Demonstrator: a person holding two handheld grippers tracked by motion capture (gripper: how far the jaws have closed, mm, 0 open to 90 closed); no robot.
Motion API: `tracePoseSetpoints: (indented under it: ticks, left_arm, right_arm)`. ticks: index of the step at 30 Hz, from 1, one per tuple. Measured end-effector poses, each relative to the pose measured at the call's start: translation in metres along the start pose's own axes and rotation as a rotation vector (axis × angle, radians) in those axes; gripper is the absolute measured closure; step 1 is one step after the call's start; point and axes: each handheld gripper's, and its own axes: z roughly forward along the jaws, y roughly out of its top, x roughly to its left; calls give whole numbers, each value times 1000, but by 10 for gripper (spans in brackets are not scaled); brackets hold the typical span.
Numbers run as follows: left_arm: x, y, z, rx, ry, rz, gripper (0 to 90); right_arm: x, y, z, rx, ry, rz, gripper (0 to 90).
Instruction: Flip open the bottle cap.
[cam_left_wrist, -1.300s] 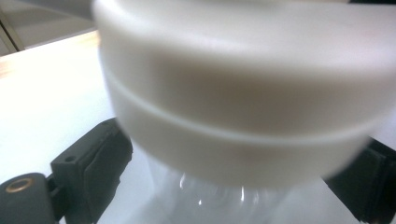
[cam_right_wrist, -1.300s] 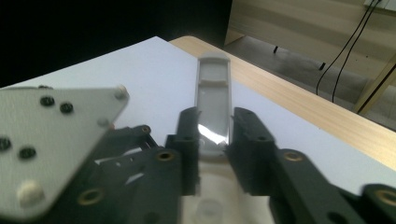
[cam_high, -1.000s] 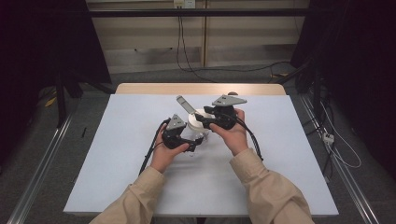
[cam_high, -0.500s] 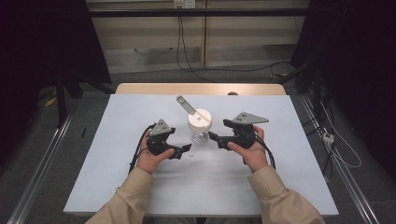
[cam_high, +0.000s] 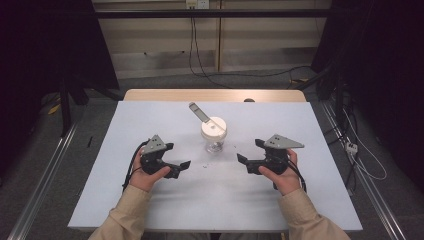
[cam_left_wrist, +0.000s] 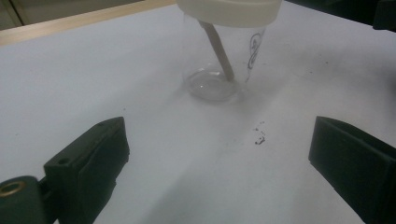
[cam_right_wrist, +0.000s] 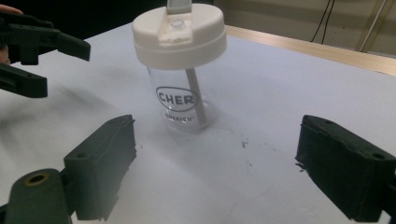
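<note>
Clear cup (cam_right_wrist: 183, 100) with white lid (cam_right_wrist: 178, 33), inner straw, stands between wide-open, empty left gripper (cam_high: 176, 156) and right gripper (cam_high: 248, 153).

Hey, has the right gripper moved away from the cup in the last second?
Yes. The right gripper was over the lidded clear cup a second ago; it now sits apart from it, nearer the person and toward the table's right edge, jaws open.

A lidded clear cup (cam_high: 214, 136) stands mid-table between the two tongs — left (cam_high: 176, 156), right (cam_high: 248, 153) — both gaping, empty.
</note>
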Motion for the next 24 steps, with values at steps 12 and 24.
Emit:
tracePoseSetpoints:
  ticks: [12,24]
  left_arm:
    - [7,-12,-25,0,11,-2,47]
    - [14,-25,-46,-2,34,-18,49]
  right_arm:
    - [-4,-23,-26,-1,-25,19,104]
    - [-4,-40,-42,12,-49,15,105]
